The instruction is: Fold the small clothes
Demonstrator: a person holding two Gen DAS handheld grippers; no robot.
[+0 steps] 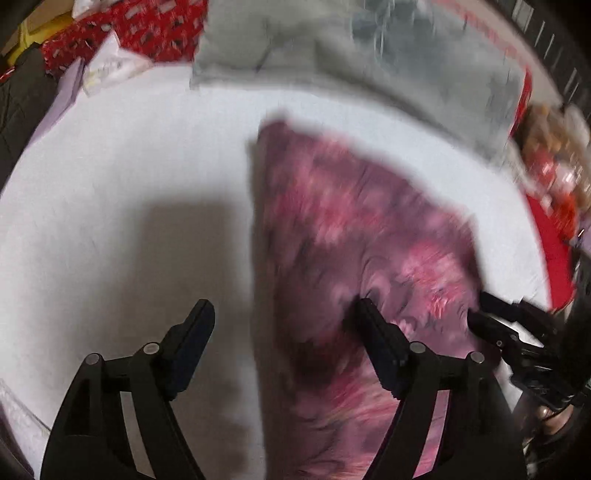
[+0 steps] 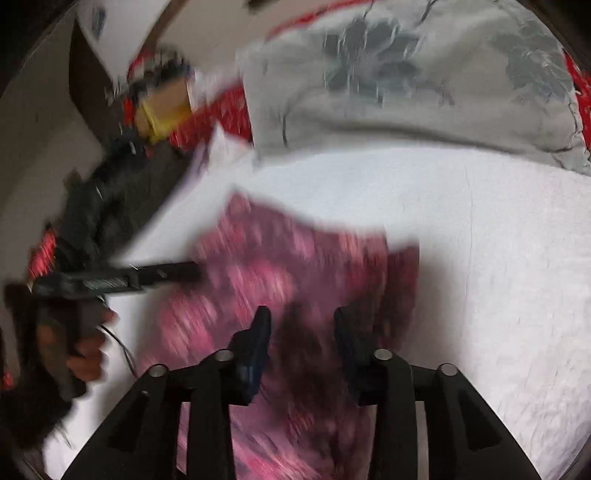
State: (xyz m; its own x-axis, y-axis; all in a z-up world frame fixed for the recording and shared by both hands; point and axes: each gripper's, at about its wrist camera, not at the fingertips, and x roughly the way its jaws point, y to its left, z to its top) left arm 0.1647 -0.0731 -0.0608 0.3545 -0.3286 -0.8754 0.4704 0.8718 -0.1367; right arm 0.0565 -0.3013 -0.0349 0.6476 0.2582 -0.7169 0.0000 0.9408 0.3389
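Clearly the pink garment [image 1: 369, 236] on the bed [image 1: 129, 166] runs lengthwise away from both grippers; the right gripper [image 2: 301, 325], fingers parted and empty, hangs directly over it, while the left gripper [image 1: 284, 314], fingers spread wide, straddles its near left edge.

One pink and purple patterned garment [image 1: 351, 236] is being counted on one white bed sheet [image 1: 129, 166]. One grey floral pillow [image 2: 406, 74] is being counted at the far edge, and one red patterned cloth [image 1: 147, 29] beyond it. Two tongs are being seen: the left tongs [image 1: 284, 314] and the right tongs [image 2: 301, 317], each with two fingers. One dark garment [image 2: 110, 192] and one cardboard box with yellow tape [image 2: 162, 107] are being counted, though blur is limiting certainty.
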